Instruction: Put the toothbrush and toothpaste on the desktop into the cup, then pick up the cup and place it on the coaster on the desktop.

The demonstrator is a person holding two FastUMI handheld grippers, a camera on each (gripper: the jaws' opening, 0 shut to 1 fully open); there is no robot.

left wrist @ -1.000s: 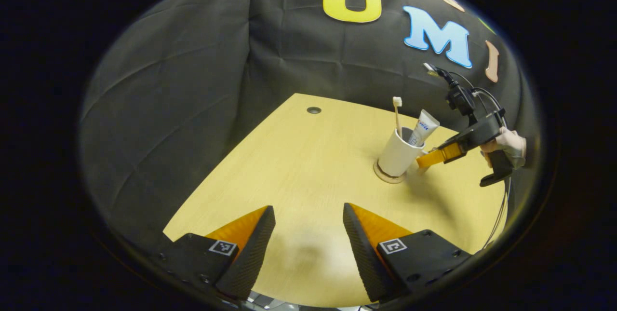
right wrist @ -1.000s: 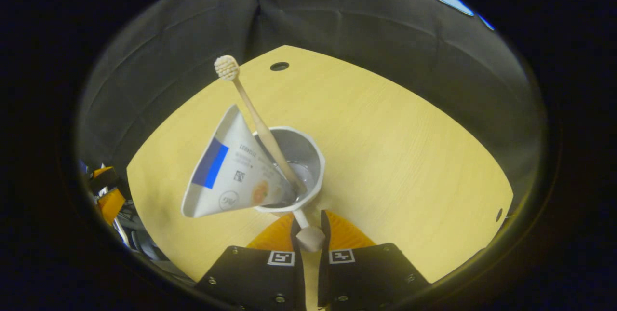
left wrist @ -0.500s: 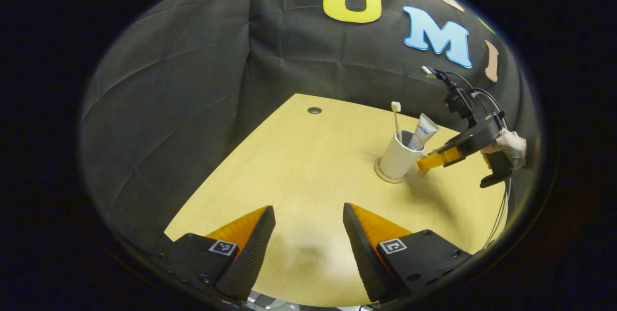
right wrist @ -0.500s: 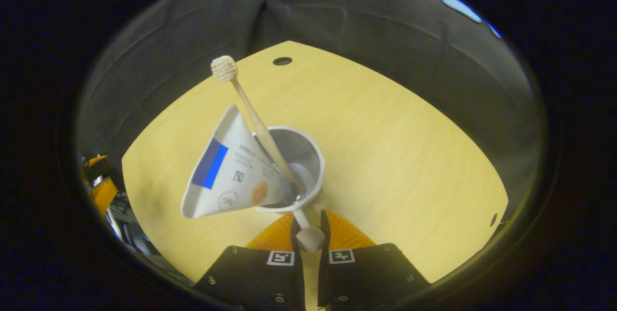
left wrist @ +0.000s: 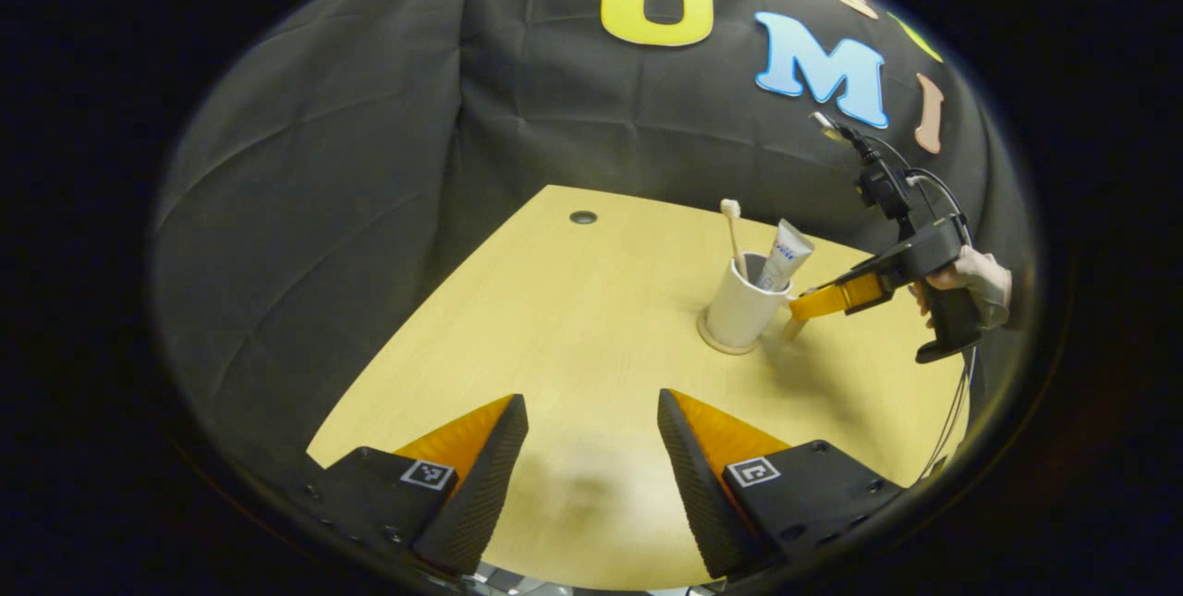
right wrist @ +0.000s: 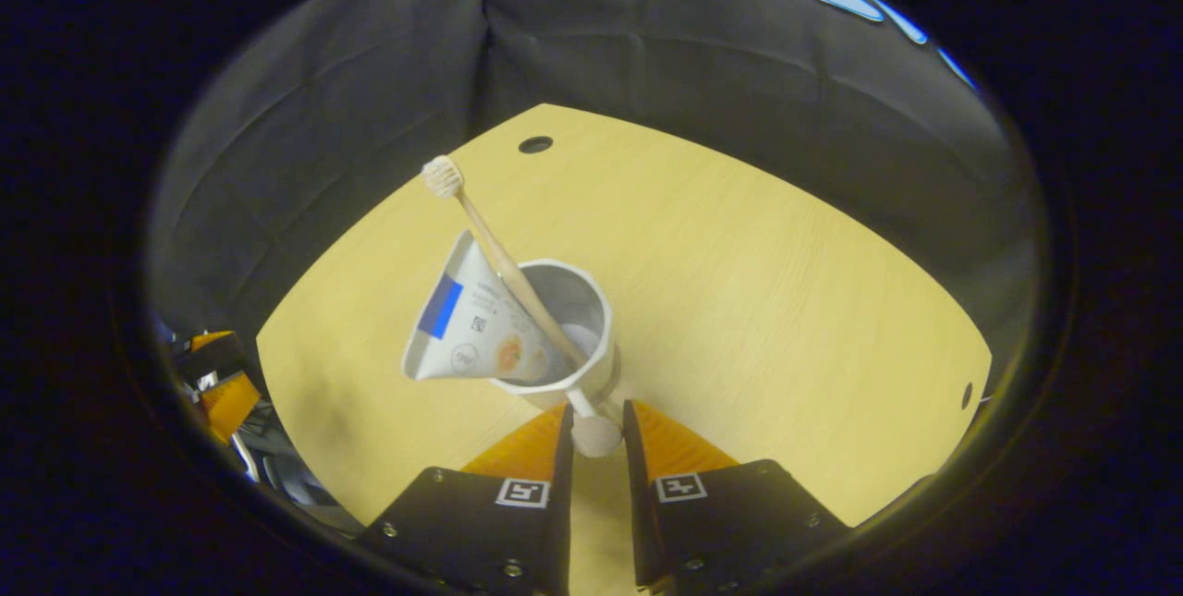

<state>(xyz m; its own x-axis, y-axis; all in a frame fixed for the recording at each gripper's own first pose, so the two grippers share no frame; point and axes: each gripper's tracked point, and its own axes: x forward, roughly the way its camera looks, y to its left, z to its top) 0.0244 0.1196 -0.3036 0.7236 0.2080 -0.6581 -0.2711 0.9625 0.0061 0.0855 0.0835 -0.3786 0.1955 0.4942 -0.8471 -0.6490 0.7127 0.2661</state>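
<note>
Right gripper (right wrist: 596, 425) pinches the cup (right wrist: 564, 337) handle; cup sits on the coaster (left wrist: 716, 344), mid-table. Left gripper (left wrist: 591, 448) gapes wide over bare table (left wrist: 554, 319).

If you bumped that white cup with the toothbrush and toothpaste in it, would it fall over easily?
Maybe a bit. The cup is tall and narrow, and the toothbrush and toothpaste lean out to one side, so it probably tips that way most easily. It looks hard and smooth, so it likely stays stiff but may slide on its coaster.
</note>
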